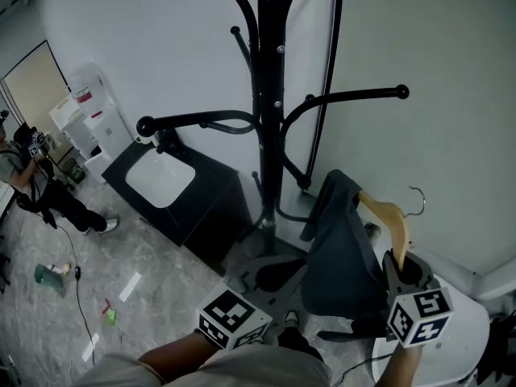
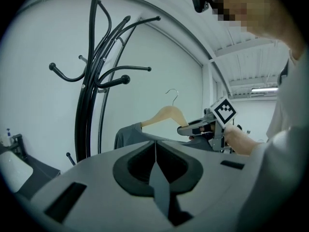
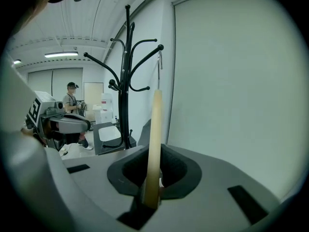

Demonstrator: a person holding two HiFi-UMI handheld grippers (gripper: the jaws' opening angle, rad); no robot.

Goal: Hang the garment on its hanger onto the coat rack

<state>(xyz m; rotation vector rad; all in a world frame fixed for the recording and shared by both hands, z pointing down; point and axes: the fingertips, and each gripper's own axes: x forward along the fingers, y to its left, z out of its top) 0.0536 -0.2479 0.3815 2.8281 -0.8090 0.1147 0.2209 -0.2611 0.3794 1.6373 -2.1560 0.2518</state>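
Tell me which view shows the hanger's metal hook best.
Left gripper view: the hook shows whole and side-on, above the wooden hanger. The head view shows it small, from above. The right gripper view shows it edge-on, as a thin line.

Black coat rack [image 1: 268, 95]; dark grey garment [image 1: 343, 256]; pale tan hanger [image 1: 389, 213]; black-and-white markers on grey left gripper [image 2: 155, 170] and right gripper [image 3: 152, 185].

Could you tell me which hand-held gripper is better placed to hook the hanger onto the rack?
The right hand-held gripper: shut on the hanger carrying the garment; left hand-held gripper is shut, empty.
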